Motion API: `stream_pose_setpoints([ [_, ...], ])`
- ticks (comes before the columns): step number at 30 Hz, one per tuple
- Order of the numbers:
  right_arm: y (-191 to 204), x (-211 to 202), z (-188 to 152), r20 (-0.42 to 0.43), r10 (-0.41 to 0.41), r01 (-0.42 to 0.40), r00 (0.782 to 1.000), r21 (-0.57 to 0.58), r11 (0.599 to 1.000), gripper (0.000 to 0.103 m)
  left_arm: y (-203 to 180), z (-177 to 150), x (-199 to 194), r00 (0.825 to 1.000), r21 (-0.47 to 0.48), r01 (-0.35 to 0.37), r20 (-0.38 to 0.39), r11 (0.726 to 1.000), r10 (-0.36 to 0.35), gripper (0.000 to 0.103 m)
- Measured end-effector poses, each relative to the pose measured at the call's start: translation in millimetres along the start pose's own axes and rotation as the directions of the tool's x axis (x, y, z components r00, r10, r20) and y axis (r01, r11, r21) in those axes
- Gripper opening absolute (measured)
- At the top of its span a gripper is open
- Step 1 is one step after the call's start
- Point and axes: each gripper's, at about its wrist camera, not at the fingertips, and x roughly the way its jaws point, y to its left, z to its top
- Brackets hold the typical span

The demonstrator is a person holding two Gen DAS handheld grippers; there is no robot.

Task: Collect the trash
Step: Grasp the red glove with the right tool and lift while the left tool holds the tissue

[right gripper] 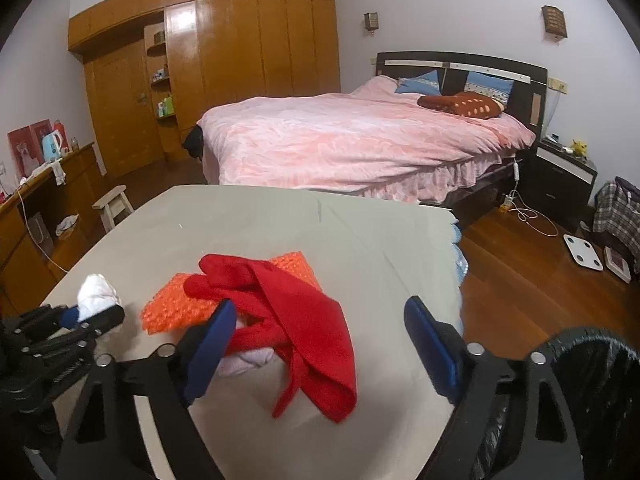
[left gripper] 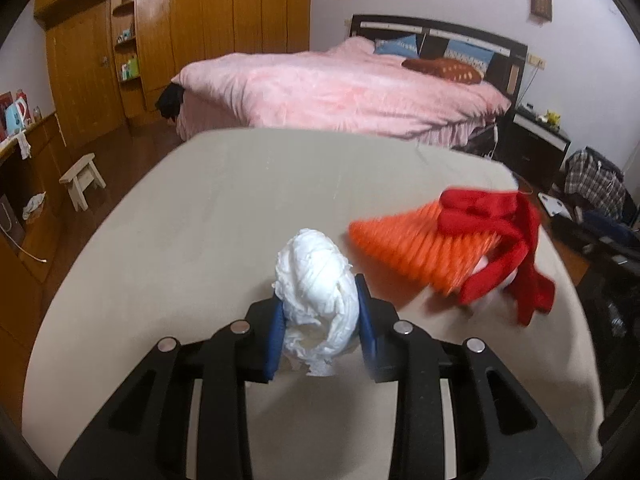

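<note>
My left gripper (left gripper: 320,320) is shut on a crumpled white tissue wad (left gripper: 316,280) above the beige table (left gripper: 200,208). The wad and left gripper also show in the right wrist view (right gripper: 98,294) at the left. My right gripper (right gripper: 320,340) is open and empty, its blue pads on either side of a red cloth (right gripper: 296,308) that lies over an orange bubble mailer (right gripper: 176,308). A pale pink item (right gripper: 248,360) peeks from under the cloth. The cloth (left gripper: 500,240) and mailer (left gripper: 404,240) lie right of the wad.
A black-lined trash bin (right gripper: 592,392) stands at the table's right front corner. A pink bed (right gripper: 360,140) lies beyond the table. A small stool (right gripper: 114,204) and a desk (right gripper: 36,200) stand on the left. A scale (right gripper: 582,254) lies on the wooden floor.
</note>
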Motion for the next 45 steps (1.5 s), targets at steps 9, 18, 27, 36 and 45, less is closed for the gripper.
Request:
stream_pose_setpoints([
  [9,12,30,5,-0.080,0.081,-0.084,0.994,-0.035,0.996,0.040,-7,15,-9,0.999,-0.005,0.010,0.035,1.000,-0.009,0.031],
  [18,12,7,2,-0.069,0.176,-0.179,0.982,-0.031,0.983,0.008,-5,13,-15,0.999,-0.004,0.005,0.045,1.000,-0.005,0.031],
  [27,4,-34,10,-0.012,0.205,-0.205,0.979,0.005,0.979,0.007,-15,17,-43,0.996,0.007,0.018,0.089,1.000,-0.019,0.031],
  [36,-13,-79,15,0.042,0.184,-0.186,0.982,0.045,0.981,0.007,-39,22,-77,0.990,0.036,0.046,0.131,0.998,-0.051,0.031],
  [45,-35,-120,13,0.091,0.144,-0.150,0.985,0.073,0.986,0.007,-69,23,-105,0.982,0.070,0.091,0.159,0.993,-0.101,0.031],
])
